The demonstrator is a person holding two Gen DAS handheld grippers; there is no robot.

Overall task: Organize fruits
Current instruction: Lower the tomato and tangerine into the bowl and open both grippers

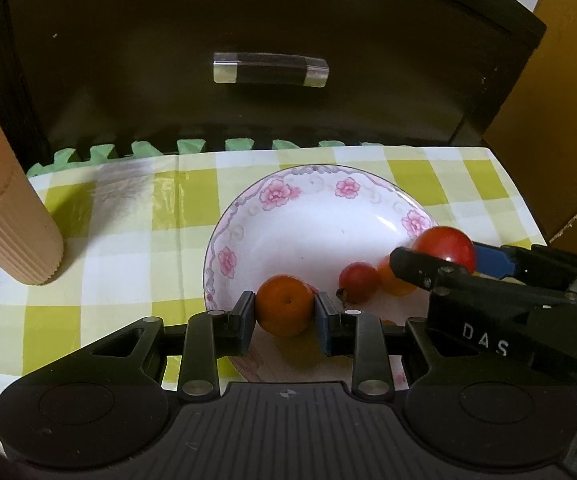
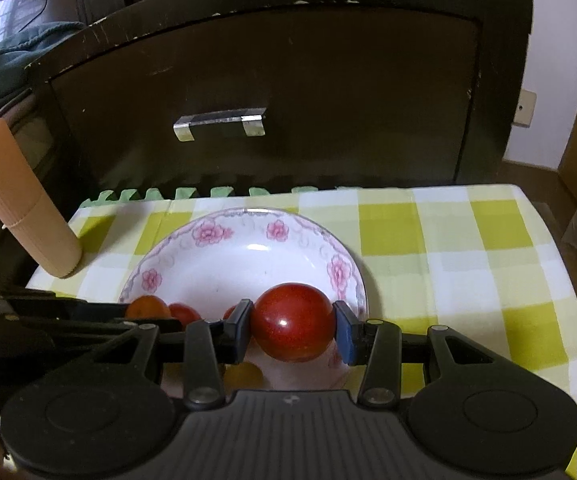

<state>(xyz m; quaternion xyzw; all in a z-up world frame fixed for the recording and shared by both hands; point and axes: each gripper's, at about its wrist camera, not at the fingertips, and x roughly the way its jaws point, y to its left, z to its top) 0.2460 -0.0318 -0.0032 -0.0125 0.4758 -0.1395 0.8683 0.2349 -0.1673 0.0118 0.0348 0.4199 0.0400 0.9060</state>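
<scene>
Left view: my left gripper [image 1: 284,312] clamps an orange [image 1: 284,309] over the bowl [image 1: 288,224] on checked cloth [image 1: 128,248], dark cabinet [image 1: 248,20] behind. Right view: my right gripper [image 2: 293,330] pinches a tomato [image 2: 293,328] above that bowl's near rim.

From my rig: a bowl [image 1: 244,216] sits mid-table on the cloth [image 1: 128,264], small fruits [image 1: 358,282] in its near side; a ribbed tube [image 1: 12,236] leans at the left edge, a cabinet [image 1: 248,20] behind the far edge.
</scene>
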